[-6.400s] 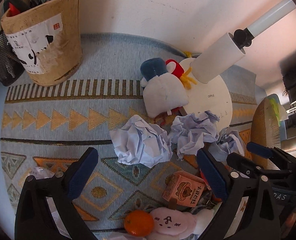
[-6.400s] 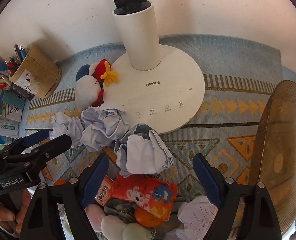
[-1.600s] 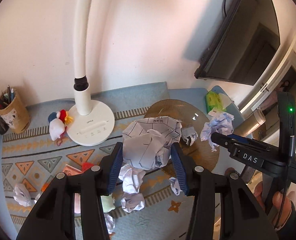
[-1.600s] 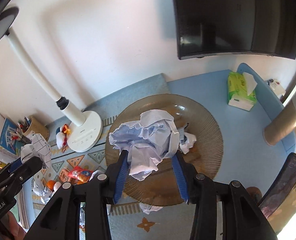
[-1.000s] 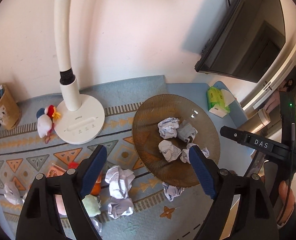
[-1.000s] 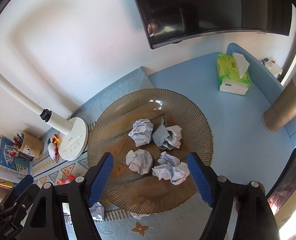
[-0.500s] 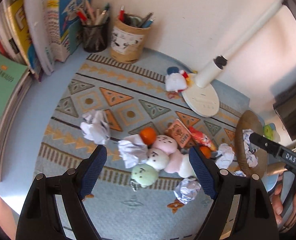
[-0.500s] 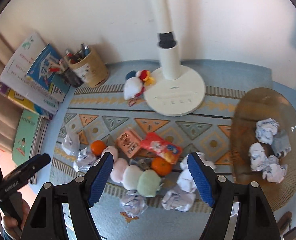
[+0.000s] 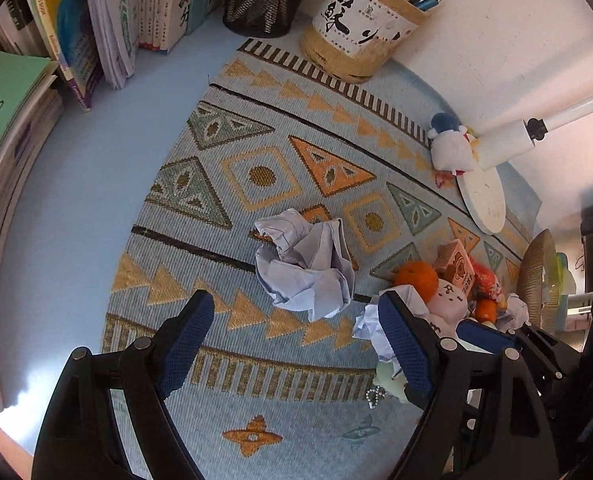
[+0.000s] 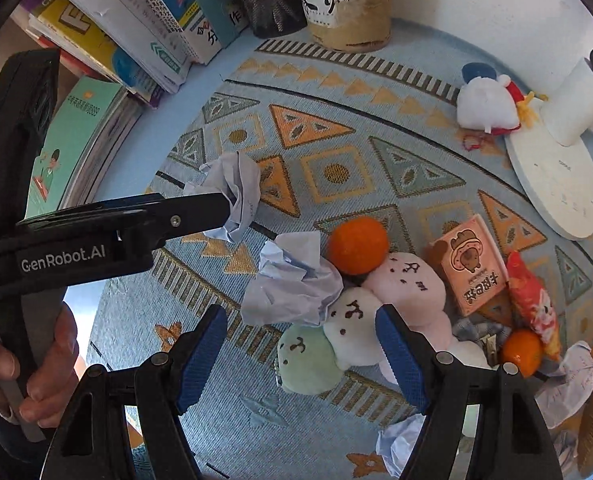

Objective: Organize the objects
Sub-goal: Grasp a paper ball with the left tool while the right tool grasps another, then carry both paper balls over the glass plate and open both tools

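Crumpled paper ball point(image 9: 306, 262) lies on the patterned mat point(image 9: 232, 168), just ahead of our left tongs point(image 9: 292, 344), released and empty. Right tongs point(image 10: 302, 354) likewise gape over another wad point(image 10: 292, 280). Light, springy stuff; we'd pinch across its bulk.

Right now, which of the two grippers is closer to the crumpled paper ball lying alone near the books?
The left gripper. Its open jaws hang just short of that paper ball. The right gripper is farther off, over another paper wad beside the orange.
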The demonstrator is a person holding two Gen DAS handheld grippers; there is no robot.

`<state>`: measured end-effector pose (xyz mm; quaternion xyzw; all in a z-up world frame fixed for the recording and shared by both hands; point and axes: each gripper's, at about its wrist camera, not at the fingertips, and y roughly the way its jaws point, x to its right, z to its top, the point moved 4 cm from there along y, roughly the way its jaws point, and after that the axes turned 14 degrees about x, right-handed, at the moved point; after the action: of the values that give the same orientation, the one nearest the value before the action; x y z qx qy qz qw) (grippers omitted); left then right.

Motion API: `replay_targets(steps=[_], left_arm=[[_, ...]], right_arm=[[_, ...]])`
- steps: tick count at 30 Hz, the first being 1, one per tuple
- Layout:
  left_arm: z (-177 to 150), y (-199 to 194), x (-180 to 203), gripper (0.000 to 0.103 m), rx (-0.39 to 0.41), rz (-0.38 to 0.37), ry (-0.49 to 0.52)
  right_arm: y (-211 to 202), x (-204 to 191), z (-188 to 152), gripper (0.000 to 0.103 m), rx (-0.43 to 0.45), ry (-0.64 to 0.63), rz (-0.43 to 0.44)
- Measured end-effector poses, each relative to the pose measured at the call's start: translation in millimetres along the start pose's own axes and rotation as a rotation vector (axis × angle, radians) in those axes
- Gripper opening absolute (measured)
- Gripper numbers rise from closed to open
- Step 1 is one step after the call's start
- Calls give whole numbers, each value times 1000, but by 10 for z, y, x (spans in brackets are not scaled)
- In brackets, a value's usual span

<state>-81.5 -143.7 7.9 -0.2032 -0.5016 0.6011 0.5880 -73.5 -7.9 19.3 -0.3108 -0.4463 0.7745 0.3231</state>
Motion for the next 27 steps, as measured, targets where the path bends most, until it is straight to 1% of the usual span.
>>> replay_targets(steps=[3,7,9,10,11,12,13,14,16,20,24,27], left_arm=[[34,165,45,83,-29,-19,33],[61,324,95,83,-51,-29,72],[58,374,127,81,-58,-34,85],[61,374,141,80,-51,-29,98],[63,379,160,78,-49,-25,109],[69,377,172,72,-41,-15,118],[78,372,176,61,-33,-14,121],[81,370,168,56,-33,-15,115],[96,343,146,50,-29,-29,98],[112,165,186,50,11,-35,102],[130,-63,312,50,57,-42,110],[118,-228,486,50,90,-48,133]], right_arm=[[119,-2,39,75,-10,-19,-46],[188,19,90,75,-13,-16,-57],[205,-1,101,75,-12,-35,-64],[208,-14,102,71,-10,-48,-71],[217,-30,97,65,-10,-59,-75],[212,-28,83,64,-11,-61,-72],[204,-22,78,57,-5,-56,-64],[194,-22,77,52,-3,-47,-40],[130,-10,75,51,11,-44,-28],[-119,32,78,51,73,-12,22],[-341,41,49,51,122,14,25],[-519,91,-15,51,148,52,28]])
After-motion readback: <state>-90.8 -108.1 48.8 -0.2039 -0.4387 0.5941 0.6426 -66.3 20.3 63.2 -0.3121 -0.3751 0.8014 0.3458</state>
